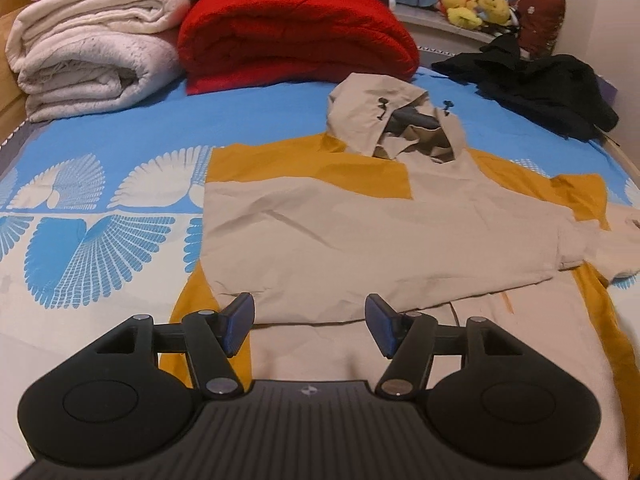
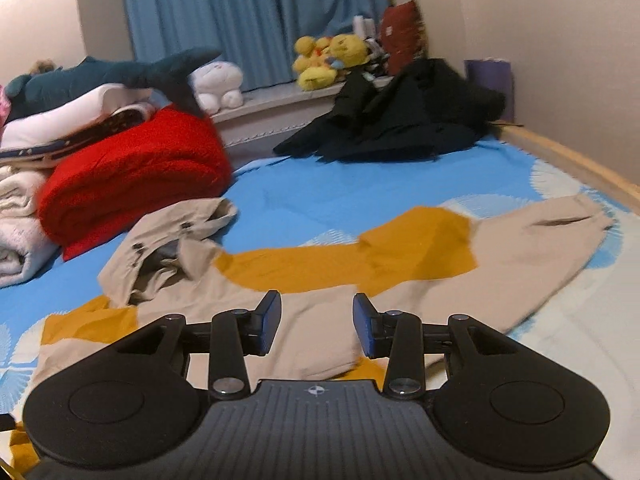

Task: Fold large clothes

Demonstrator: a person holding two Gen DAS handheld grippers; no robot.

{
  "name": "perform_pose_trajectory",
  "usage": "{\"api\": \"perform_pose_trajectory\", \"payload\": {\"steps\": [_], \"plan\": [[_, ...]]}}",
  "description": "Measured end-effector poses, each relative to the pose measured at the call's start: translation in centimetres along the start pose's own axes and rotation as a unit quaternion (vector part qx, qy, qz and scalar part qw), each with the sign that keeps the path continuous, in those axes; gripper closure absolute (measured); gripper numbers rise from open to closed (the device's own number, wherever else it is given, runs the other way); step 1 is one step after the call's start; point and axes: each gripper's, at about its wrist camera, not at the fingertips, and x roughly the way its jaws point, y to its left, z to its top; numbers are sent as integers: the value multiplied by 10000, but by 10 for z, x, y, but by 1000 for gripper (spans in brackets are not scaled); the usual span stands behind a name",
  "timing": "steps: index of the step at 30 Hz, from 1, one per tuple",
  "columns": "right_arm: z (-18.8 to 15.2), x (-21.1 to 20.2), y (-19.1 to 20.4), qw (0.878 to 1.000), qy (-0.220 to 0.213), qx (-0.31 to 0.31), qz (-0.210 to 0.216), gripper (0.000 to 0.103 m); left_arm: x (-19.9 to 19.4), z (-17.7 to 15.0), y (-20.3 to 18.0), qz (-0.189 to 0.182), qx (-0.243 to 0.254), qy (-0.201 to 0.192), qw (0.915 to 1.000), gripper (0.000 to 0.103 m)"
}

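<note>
The jacket [image 1: 360, 232] lies flat on the bed [image 1: 120, 128], hood [image 1: 384, 120] away from both grippers. Its unfolded sleeve [image 2: 520, 240] stretches rightward, nearer the right gripper [image 2: 316, 328]. Left gripper [image 1: 308, 328] and right are open, holding nothing.

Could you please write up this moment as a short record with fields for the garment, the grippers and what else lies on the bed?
garment: beige and mustard hooded jacket, spread flat on the bed sheet, one sleeve folded across the body
other sleeve: stretched out sideways
left gripper: open, nothing between the pads
right gripper: open, nothing held
also on bed: red blanket, white blankets, black clothes
</note>
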Motion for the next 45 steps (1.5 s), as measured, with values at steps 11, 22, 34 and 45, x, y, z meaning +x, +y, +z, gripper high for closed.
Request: {"api": "perform_pose_trajectory", "payload": {"steps": [11, 22, 34, 45], "plan": [[27, -5, -184, 9847, -621, 1494, -652, 99, 12, -3, -4, 103, 279, 50, 9995, 36], [21, 81, -312, 9637, -318, 2575, -625, 72, 40, 6, 1, 358, 378, 104, 9986, 36], [10, 180, -382, 9451, -223, 3028, -1209, 65, 66, -6, -3, 512, 766, 276, 9954, 36], [36, 198, -370, 9327, -536, 3138, -1695, 99, 64, 1, 15, 521, 540, 268, 9968, 36]]}}
